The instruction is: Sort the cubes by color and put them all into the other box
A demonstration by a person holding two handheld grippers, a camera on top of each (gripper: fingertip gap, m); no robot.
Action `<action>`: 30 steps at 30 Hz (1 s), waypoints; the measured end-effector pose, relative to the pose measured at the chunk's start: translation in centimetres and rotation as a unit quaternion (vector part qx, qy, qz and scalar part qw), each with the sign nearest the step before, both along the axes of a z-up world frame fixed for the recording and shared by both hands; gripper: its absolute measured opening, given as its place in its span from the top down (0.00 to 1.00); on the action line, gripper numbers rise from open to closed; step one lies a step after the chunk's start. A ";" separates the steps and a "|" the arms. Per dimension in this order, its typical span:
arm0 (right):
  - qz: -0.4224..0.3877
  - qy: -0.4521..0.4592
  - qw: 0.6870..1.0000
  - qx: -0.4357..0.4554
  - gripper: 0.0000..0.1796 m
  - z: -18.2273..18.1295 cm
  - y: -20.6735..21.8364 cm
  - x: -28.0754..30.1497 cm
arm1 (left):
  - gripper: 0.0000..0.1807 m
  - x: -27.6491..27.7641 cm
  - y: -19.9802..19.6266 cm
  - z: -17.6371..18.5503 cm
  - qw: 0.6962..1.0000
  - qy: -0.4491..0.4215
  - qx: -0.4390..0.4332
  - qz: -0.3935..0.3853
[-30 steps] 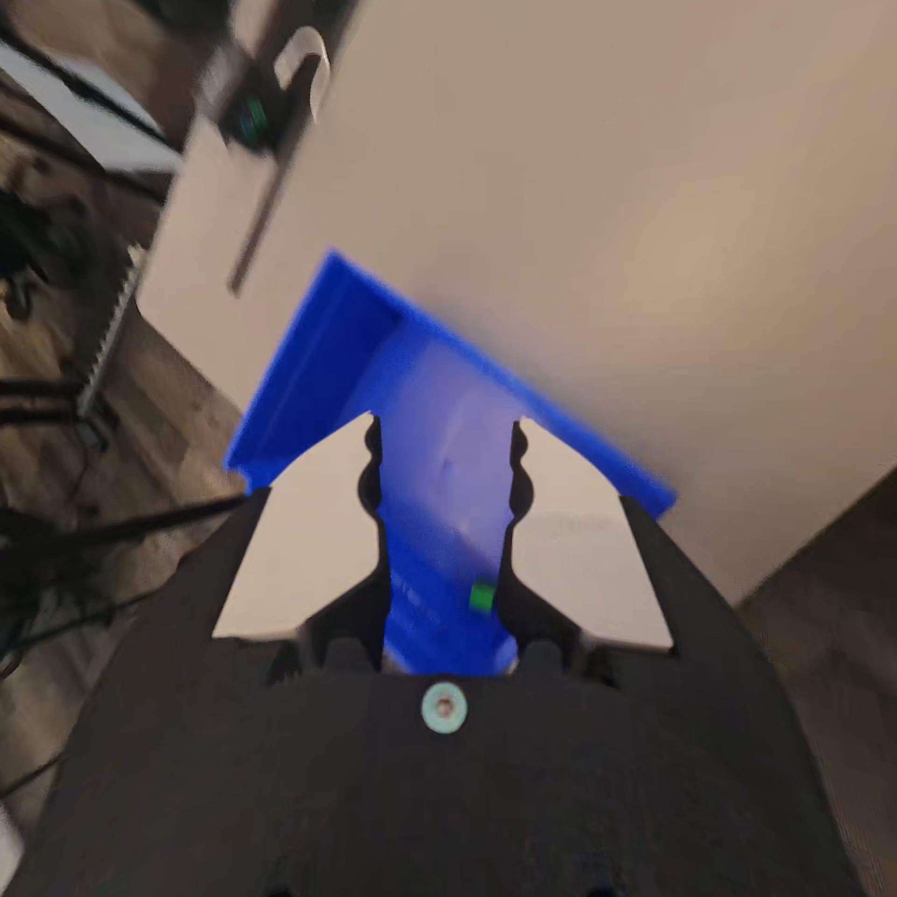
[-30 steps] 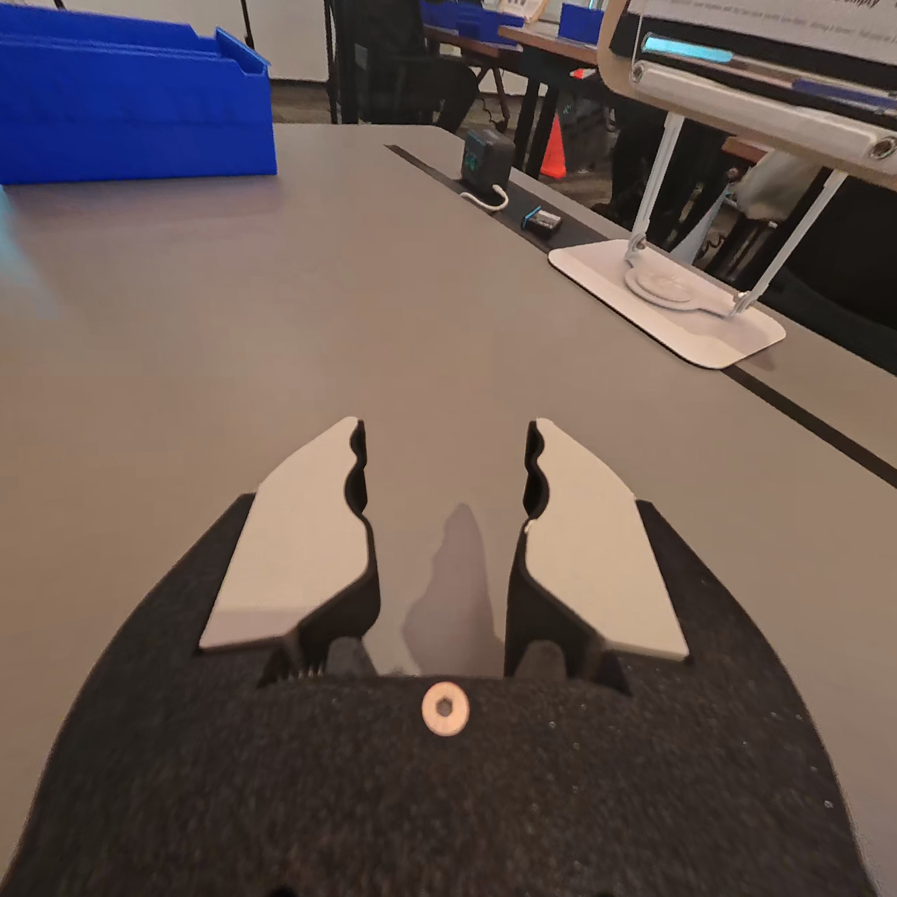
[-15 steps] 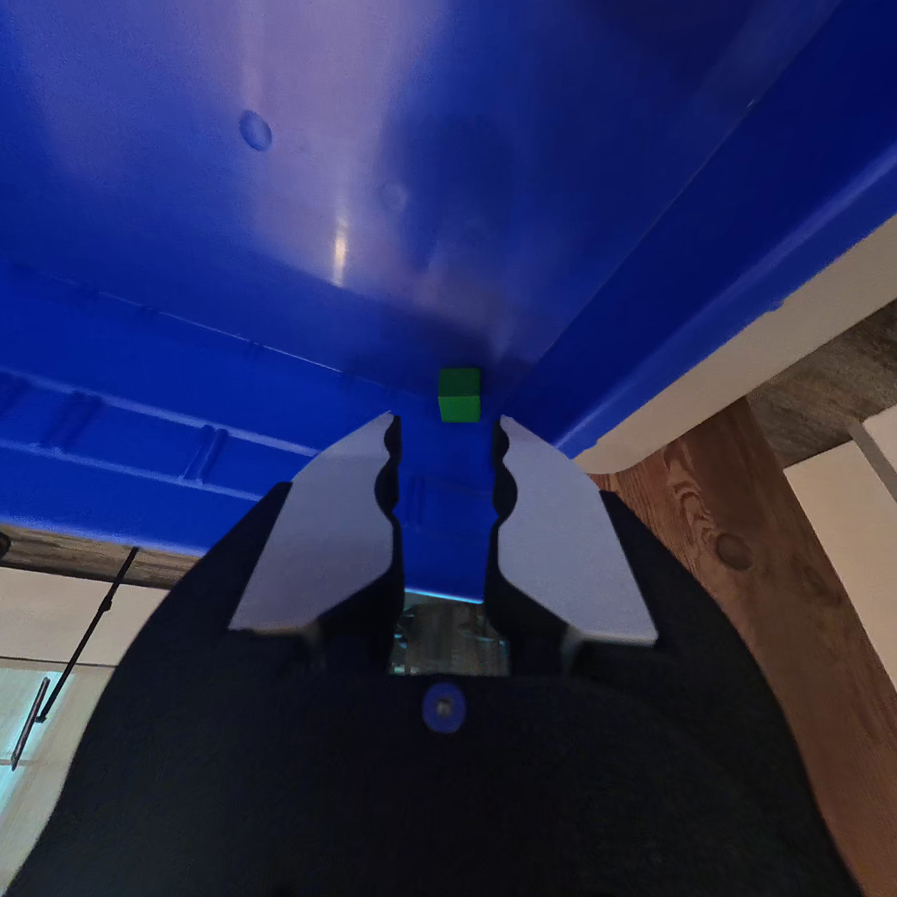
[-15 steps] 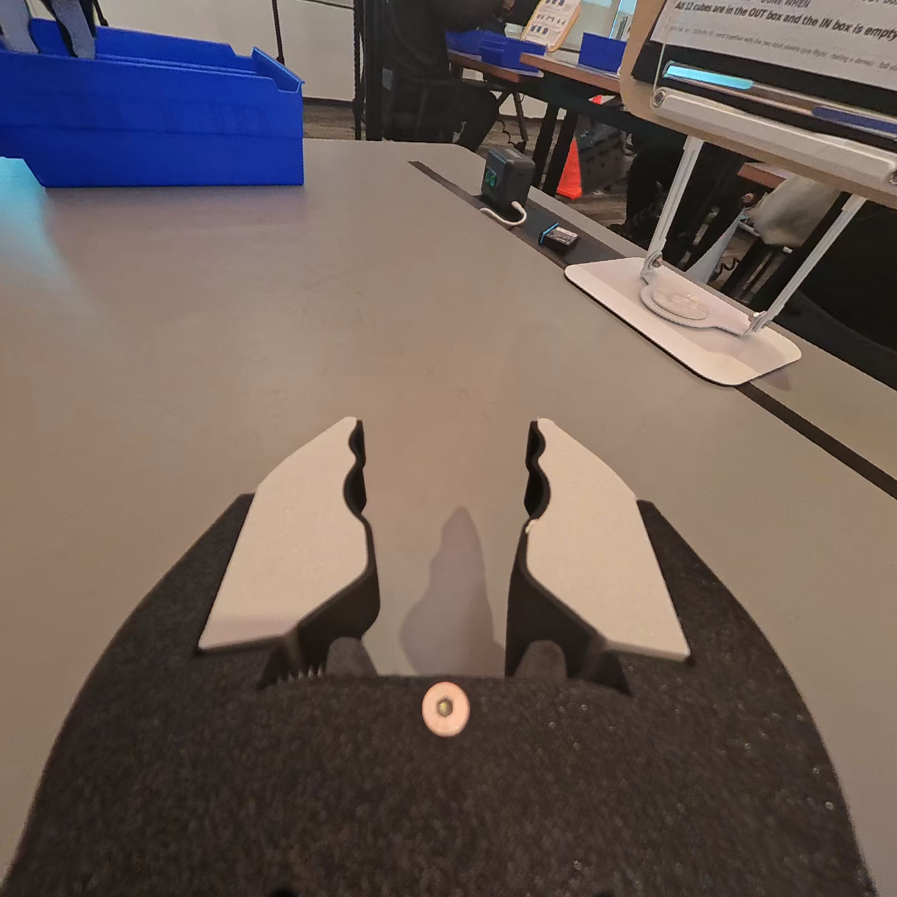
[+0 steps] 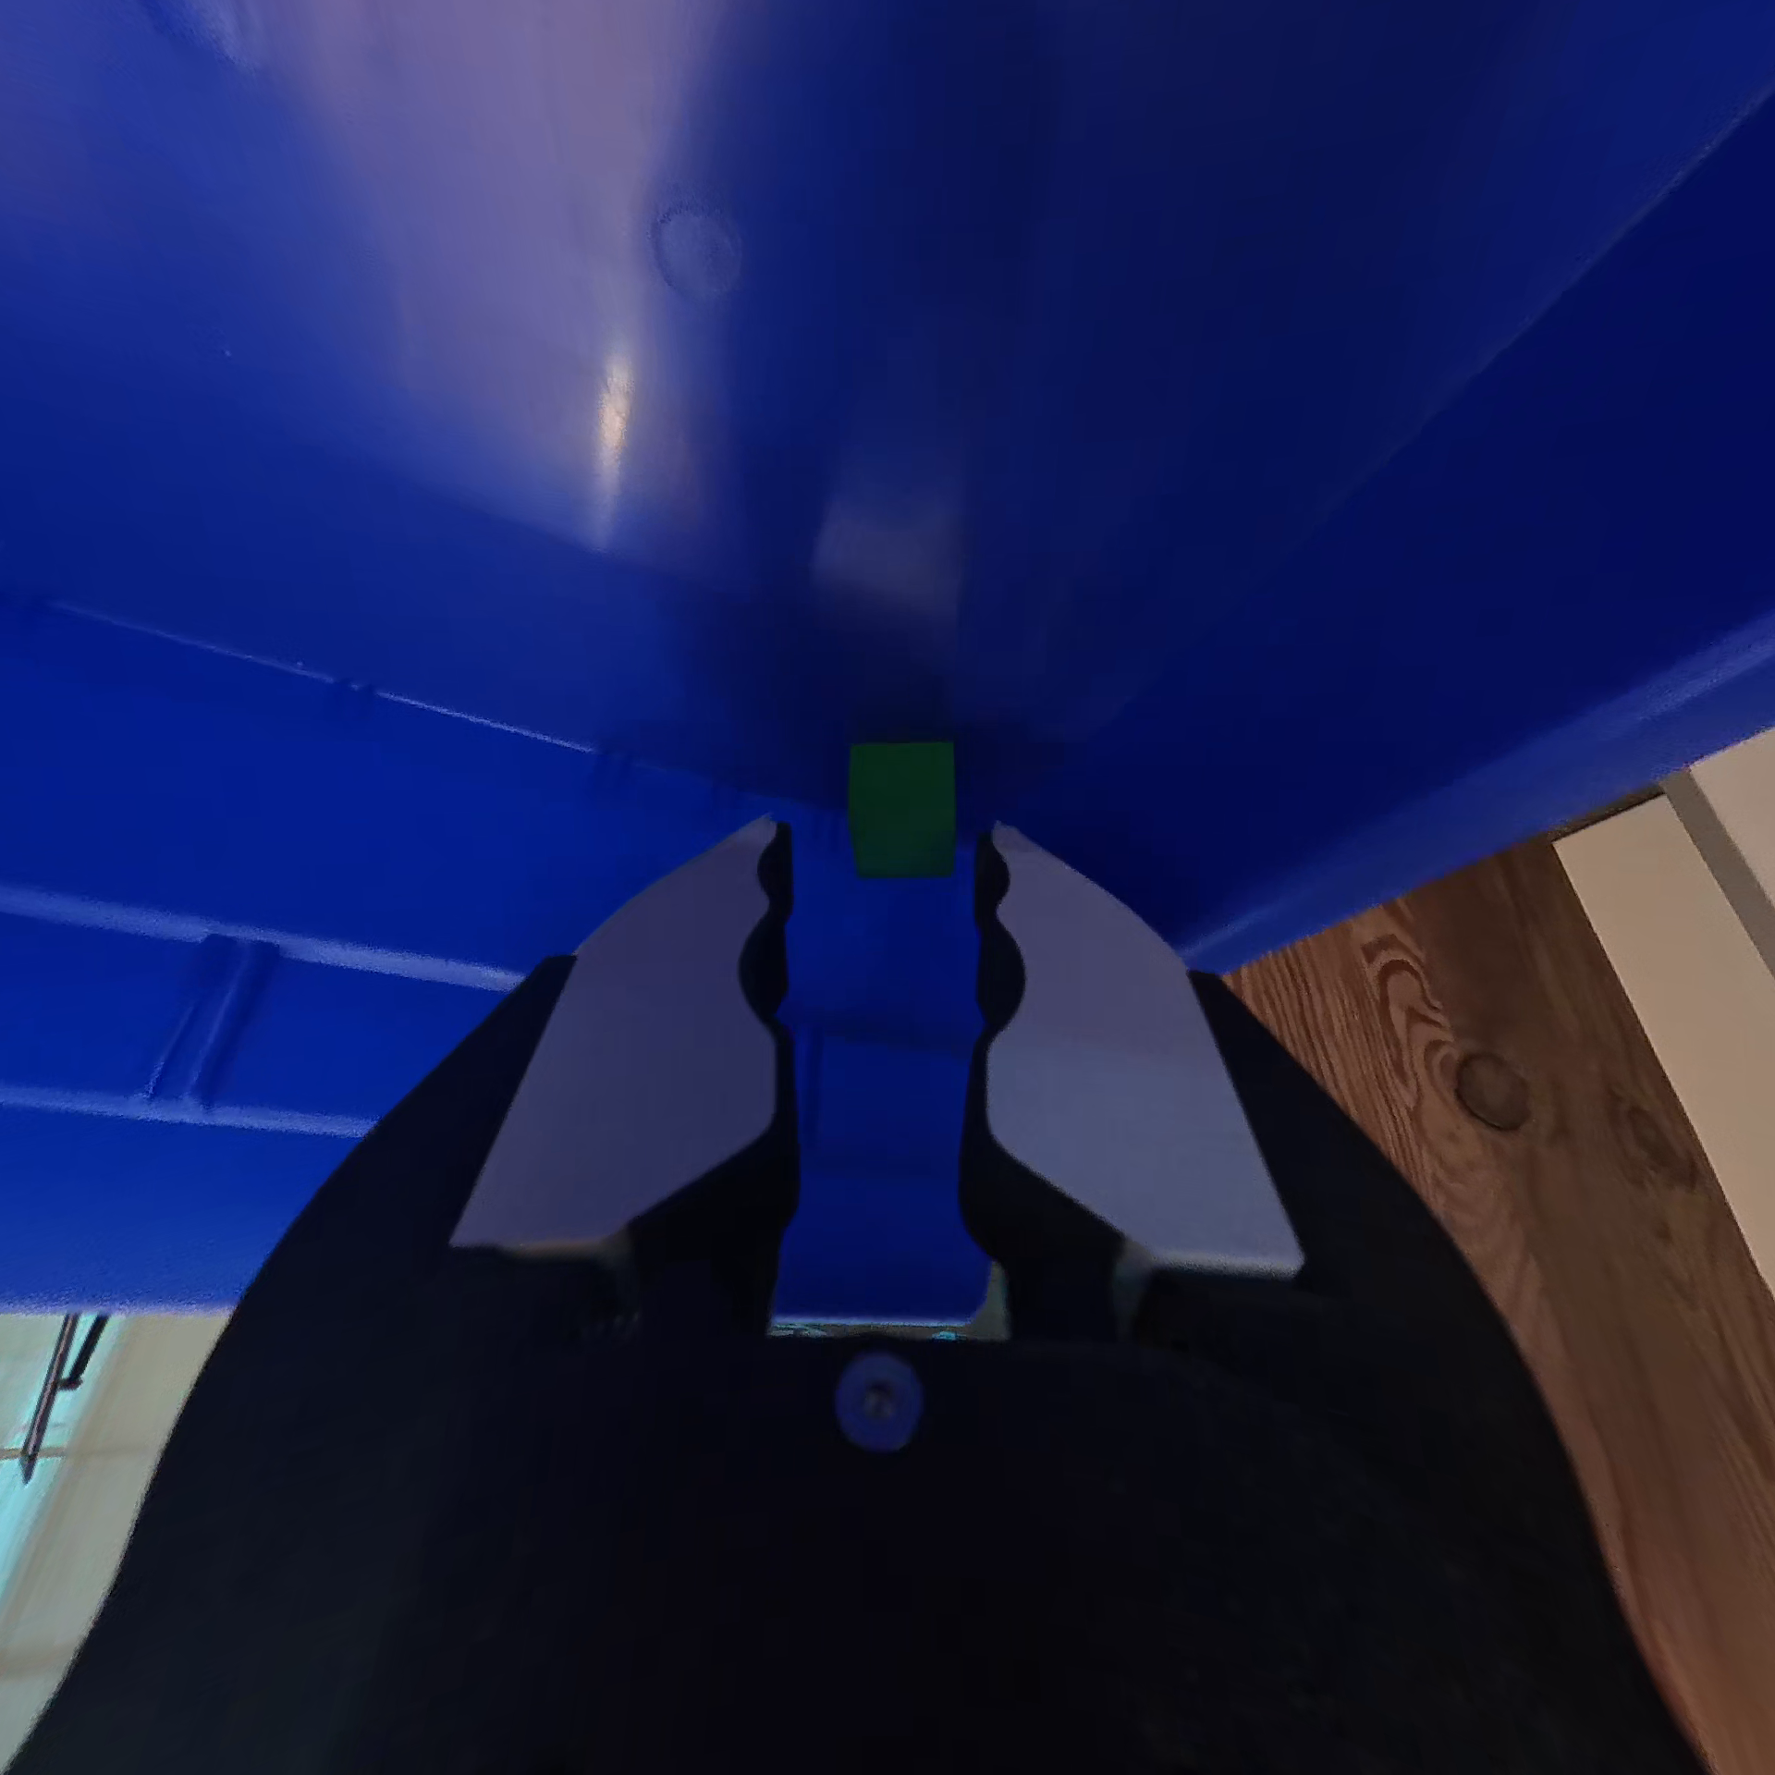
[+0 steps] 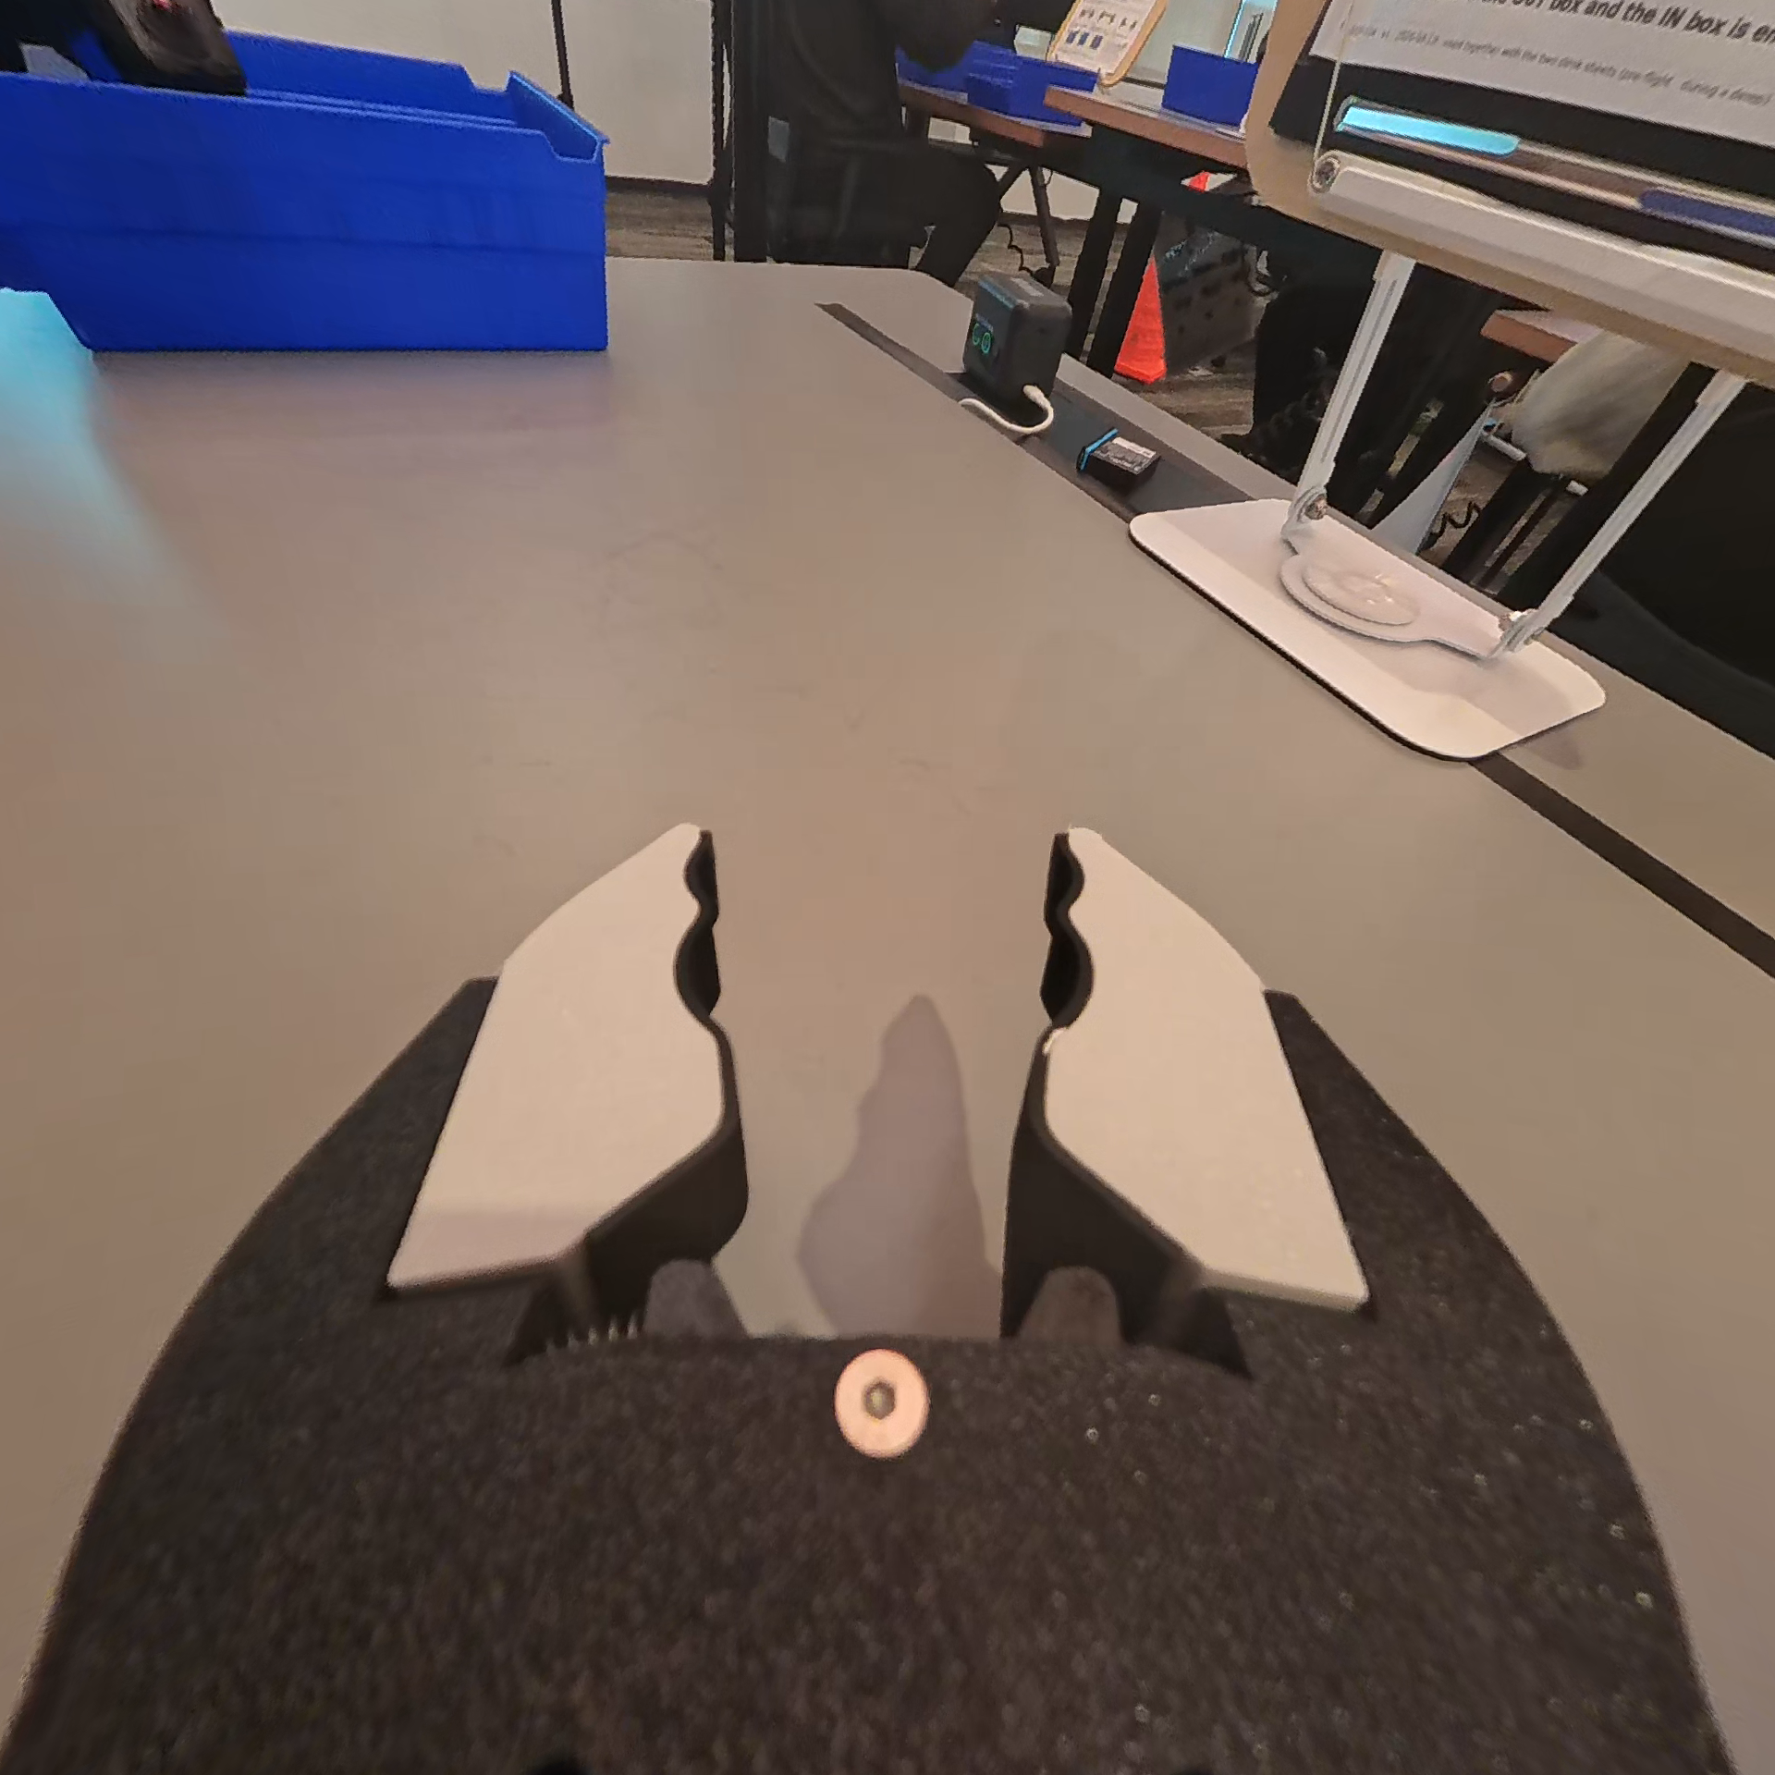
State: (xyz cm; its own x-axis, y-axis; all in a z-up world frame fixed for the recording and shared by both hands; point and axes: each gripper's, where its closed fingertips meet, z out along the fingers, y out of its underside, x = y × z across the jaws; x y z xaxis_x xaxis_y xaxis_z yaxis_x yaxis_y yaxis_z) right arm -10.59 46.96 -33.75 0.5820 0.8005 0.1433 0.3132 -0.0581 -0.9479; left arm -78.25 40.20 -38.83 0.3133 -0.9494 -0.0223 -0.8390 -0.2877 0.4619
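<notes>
Grey tabletop [image 6: 672, 595] carries a blue plastic bin [image 6: 307, 221] at far left, a small black device [image 6: 1016, 331] and a white stand base [image 6: 1364, 624] to the right. Left gripper [image 5: 882, 836] reaches inside a blue box [image 5: 864, 336], fingers apart, a small green cube [image 5: 901, 809] just beyond its tips, ungripped. Right gripper [image 6: 882, 845] sits low over bare table, fingers apart, empty.

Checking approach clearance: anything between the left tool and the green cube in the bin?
Nothing visible. The left tool is open inside the blue bin, and the green cube sits alone on the bin floor just past the fingertips, slightly right of centre in the gap.
</notes>
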 end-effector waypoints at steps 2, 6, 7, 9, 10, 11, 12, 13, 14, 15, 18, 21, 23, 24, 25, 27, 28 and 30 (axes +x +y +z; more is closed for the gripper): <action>-0.001 0.002 1.000 0.001 0.64 0.1 0.0 0.1 | 0.80 0.0 0.0 -0.4 1.000 0.002 -0.002 0.003; -0.003 0.008 1.000 0.002 0.64 0.3 0.0 0.3 | 0.81 -0.2 -0.3 -1.0 1.000 0.018 -0.015 0.006; -0.004 0.008 1.000 0.002 0.64 0.4 0.0 0.3 | 0.84 -0.3 -0.5 -1.1 0.999 0.023 -0.021 0.009; -0.003 0.009 1.000 0.002 0.64 0.4 0.0 0.4 | 0.88 -0.3 -0.7 -1.1 0.999 0.023 -0.026 0.013; -0.003 0.008 1.000 0.001 0.64 0.3 0.0 0.4 | 0.88 -0.2 -0.7 -1.1 0.999 0.019 -0.026 0.014; -0.002 0.008 1.000 0.000 0.64 0.3 0.0 0.4 | 0.87 -0.1 -0.7 -0.9 0.999 0.017 -0.025 0.015; -0.001 0.007 1.000 0.000 0.64 0.3 0.0 0.4 | 0.87 -0.1 -0.7 -0.7 0.999 0.016 -0.023 0.018; 0.000 0.007 1.000 -0.001 0.64 0.2 -0.1 0.3 | 0.87 0.0 -0.5 -0.3 1.000 0.014 -0.017 0.018; 0.000 0.006 1.000 -0.002 0.64 0.2 -0.1 0.3 | 0.87 0.2 -0.2 0.2 1.000 0.010 -0.007 0.020; 0.001 0.006 1.000 -0.002 0.64 0.2 -0.1 0.3 | 0.87 0.5 0.3 0.8 1.000 0.001 0.008 0.023; 0.001 0.008 1.000 -0.007 0.64 0.2 -0.1 0.3 | 0.88 2.6 3.0 3.8 0.994 -0.061 0.088 0.037; 0.003 0.012 1.000 -0.011 0.64 0.2 -0.1 0.3 | 0.88 7.6 6.6 8.1 0.963 -0.180 0.194 0.046; 0.001 0.018 1.000 -0.016 0.64 0.3 -0.1 0.3 | 0.88 12.5 8.6 11.2 0.929 -0.266 0.255 0.028; -0.001 0.020 1.000 -0.020 0.64 0.3 0.0 0.3 | 0.88 15.5 9.3 12.6 0.909 -0.309 0.278 0.013; -0.004 0.025 0.999 -0.025 0.64 0.2 0.0 0.3 | 0.88 18.7 9.8 13.8 0.888 -0.351 0.297 -0.004; -0.007 0.050 0.998 -0.048 0.63 0.4 0.1 0.1 | 0.88 25.6 10.0 15.7 0.841 -0.434 0.319 -0.042; -0.006 0.070 0.995 -0.068 0.62 0.6 0.1 -0.2 | 0.88 29.0 9.8 16.3 0.818 -0.472 0.324 -0.062; -0.002 0.107 0.987 -0.117 0.61 1.2 -0.1 -1.0 | 0.88 35.6 9.0 16.8 0.772 -0.538 0.324 -0.095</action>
